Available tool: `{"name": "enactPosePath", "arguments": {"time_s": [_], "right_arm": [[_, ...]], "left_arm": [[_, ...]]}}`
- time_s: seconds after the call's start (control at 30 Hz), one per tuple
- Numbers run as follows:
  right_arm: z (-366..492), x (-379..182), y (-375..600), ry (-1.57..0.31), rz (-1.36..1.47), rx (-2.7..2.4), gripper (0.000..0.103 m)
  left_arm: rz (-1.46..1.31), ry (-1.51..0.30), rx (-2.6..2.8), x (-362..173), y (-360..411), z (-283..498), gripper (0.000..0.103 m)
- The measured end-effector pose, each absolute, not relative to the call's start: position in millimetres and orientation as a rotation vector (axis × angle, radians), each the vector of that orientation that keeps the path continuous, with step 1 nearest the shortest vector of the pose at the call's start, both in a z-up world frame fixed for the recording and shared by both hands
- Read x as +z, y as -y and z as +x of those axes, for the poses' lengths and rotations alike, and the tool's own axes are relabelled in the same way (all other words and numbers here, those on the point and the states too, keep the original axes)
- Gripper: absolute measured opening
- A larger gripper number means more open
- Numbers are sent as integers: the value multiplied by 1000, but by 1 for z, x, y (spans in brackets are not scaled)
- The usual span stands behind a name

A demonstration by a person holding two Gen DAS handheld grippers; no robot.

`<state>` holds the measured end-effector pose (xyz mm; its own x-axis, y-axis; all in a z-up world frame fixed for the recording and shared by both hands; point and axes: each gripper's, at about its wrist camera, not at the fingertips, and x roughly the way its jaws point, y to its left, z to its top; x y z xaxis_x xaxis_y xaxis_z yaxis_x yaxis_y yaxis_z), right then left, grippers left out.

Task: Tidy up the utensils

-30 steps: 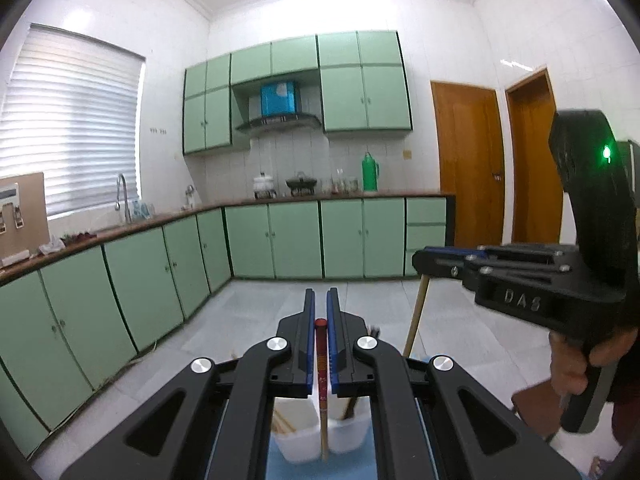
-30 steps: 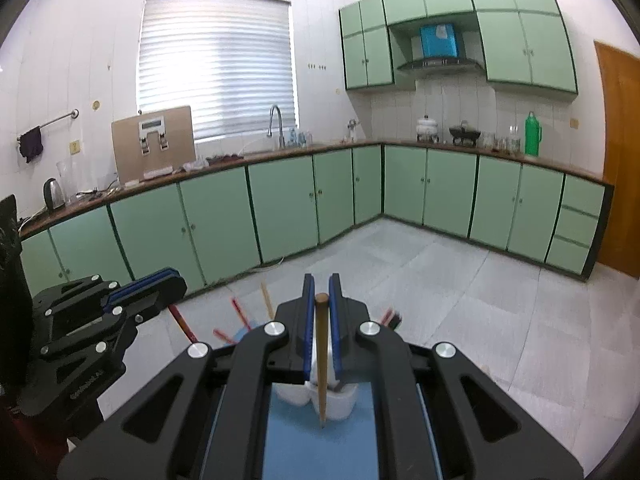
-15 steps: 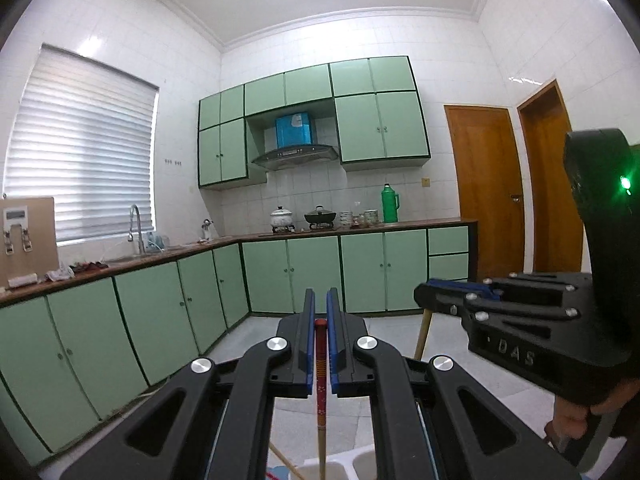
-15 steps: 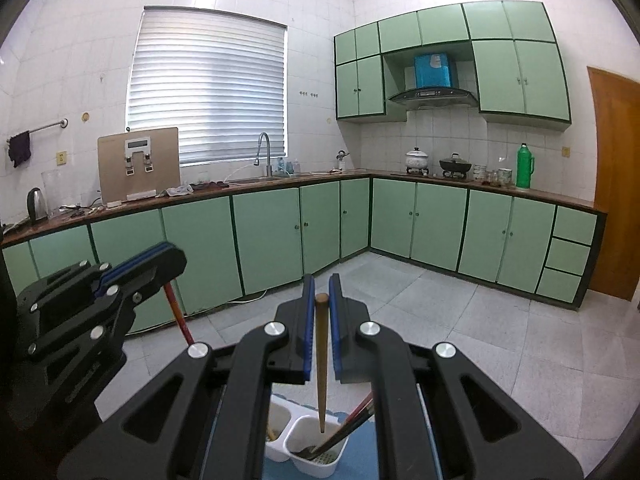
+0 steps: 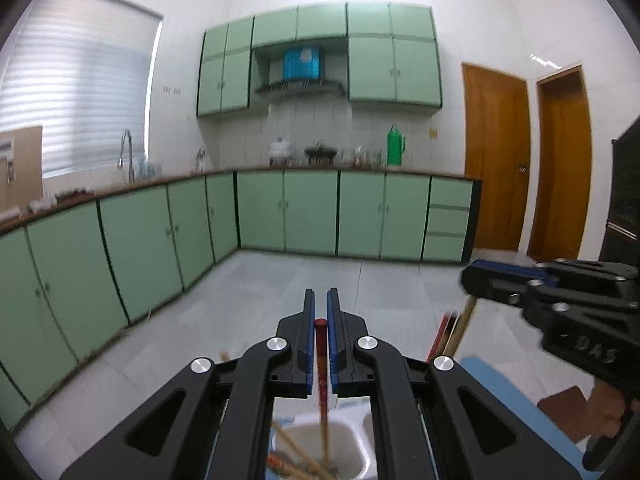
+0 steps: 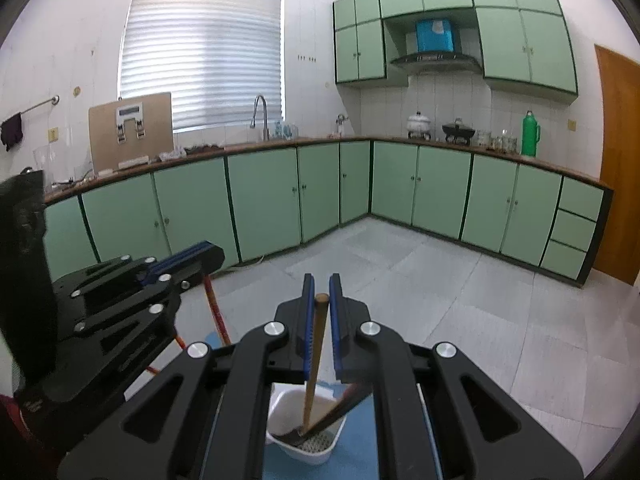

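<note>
As both claws sink: left claw (image 5: 320,312) clamping red chopstick (image 5: 321,354), right claw (image 6: 321,294) clamping wooden chopstick (image 6: 316,352), tips now inside white holder (image 6: 280,404).

The lower end of the red chopstick (image 5: 321,364) is lost among blurred sticks inside the white holder (image 5: 352,446), whose base is cut off at six o'clock. The left claw (image 5: 320,320) body hides most of that holder. At three o'clock, the hand (image 5: 612,412) gripping the right claw (image 6: 321,300) is cropped. The wooden chopstick (image 6: 316,356) tip is obscured in the white bin (image 6: 304,436). Small items on the far counter (image 5: 360,168) are too blurred to be identified.
</note>
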<state>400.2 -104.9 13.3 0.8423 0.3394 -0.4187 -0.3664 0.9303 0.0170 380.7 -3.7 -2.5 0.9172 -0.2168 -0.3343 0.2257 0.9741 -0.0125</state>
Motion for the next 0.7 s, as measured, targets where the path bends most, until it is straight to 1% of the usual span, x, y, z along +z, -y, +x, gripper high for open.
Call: {"name": "enactPosePath", "arguments": {"time_s": [0.03,0.07,0.1,0.13,0.17,0.2,0.23,0.27,0.33,0.37,0.4,0.43,0.47,0.5,0.57,0.6,0.63,0.7], "right_arm": [[400,6,105,-447,-62,375,8],[400,1,106,-462,-60,375,8],[399,-4,107,-474,-59,373,12],[397,-9,108,-482,-55,364,16],[392,-13,113,-487,-41,346,28],[384,-14,119,-473,-16,333,36],[371,-13,126,-438,10,326,39],[359,-13,132,-410,14,313,43],[340,-13,139,-372,12,283,55],[327,-14,144,-356,17,270,62],[315,-16,149,-354,26,264,67],[306,-19,151,-358,34,262,70],[300,-22,155,-364,41,260,79],[292,-26,158,-372,48,254,88],[276,-33,163,-381,64,228,91],[269,-38,165,-391,72,218,95],[261,-43,167,-408,80,208,97],[251,-52,169,-432,90,179,98]], "left_arm": [[22,-356,-230,-8,2,379,8],[18,-377,-228,-14,1,378,12],[16,-393,-223,-17,0,375,15],[12,-404,-219,-19,-1,372,24],[2,-406,-213,-19,-4,363,30],[-5,-394,-220,-18,-5,352,31],[-10,-370,-226,-15,-7,336,38],[-9,-360,-221,-14,-8,325,49],[-14,-338,-208,-14,-11,297,59],[-16,-337,-208,-15,-11,288,62],[-15,-340,-207,-17,-10,277,64],[-15,-347,-199,-20,-10,269,68],[-20,-364,-191,-24,-11,256,73],[-27,-374,-192,-27,-13,251,75],[-51,-401,-177,-32,-16,236,83],[-59,-413,-170,-35,-17,230,85],[-62,-425,-164,-38,-18,223,87],[-58,-447,-145,-42,-18,214,89]]}}
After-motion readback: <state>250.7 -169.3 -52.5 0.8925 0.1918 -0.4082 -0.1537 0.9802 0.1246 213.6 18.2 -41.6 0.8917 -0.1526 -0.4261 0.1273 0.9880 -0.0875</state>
